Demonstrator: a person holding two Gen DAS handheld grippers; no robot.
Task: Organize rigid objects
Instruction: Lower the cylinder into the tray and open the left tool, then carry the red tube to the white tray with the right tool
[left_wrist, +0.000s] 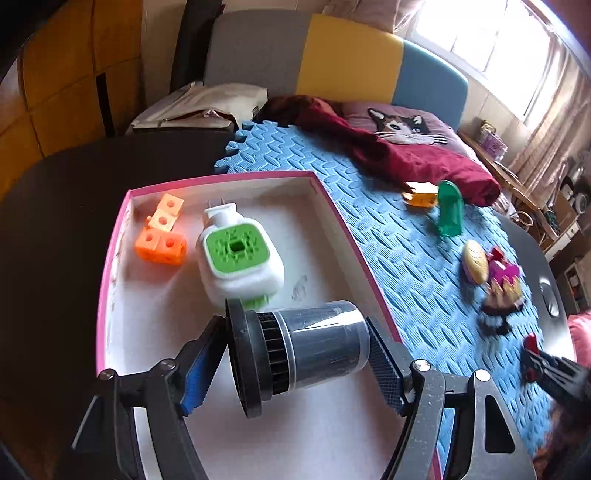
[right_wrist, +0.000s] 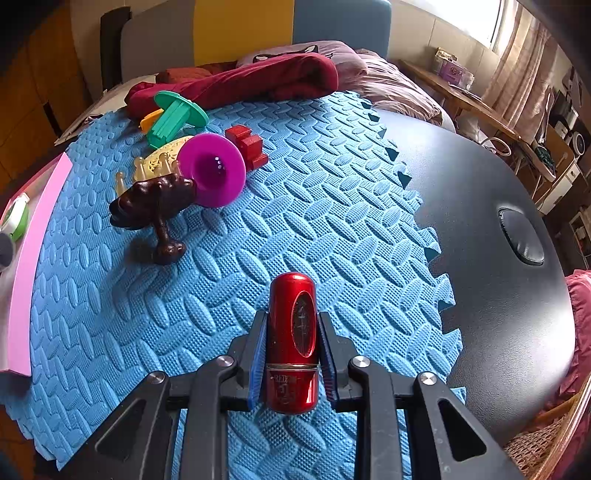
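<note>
My left gripper (left_wrist: 297, 356) is shut on a dark grey cylinder with a black ribbed flange (left_wrist: 317, 349), held sideways over the pink-rimmed white box (left_wrist: 122, 229). Inside the box lie orange linked cubes (left_wrist: 160, 236) and a white block with a green face (left_wrist: 238, 254). My right gripper (right_wrist: 293, 352) is shut on a red metal cylinder (right_wrist: 293, 341) above the blue foam mat (right_wrist: 295, 221). Loose on the mat sit a magenta funnel (right_wrist: 214, 170), a dark brown figure (right_wrist: 155, 206), a cream piece (right_wrist: 162, 155), a red block (right_wrist: 247, 144) and a green spool (right_wrist: 173, 114).
The mat lies on a dark round table (right_wrist: 498, 192) with a recessed oval (right_wrist: 521, 236). A maroon cloth (left_wrist: 402, 155) and a cat pillow (left_wrist: 402, 125) lie behind the toys. The box's pink edge (right_wrist: 40, 266) borders the mat's left side.
</note>
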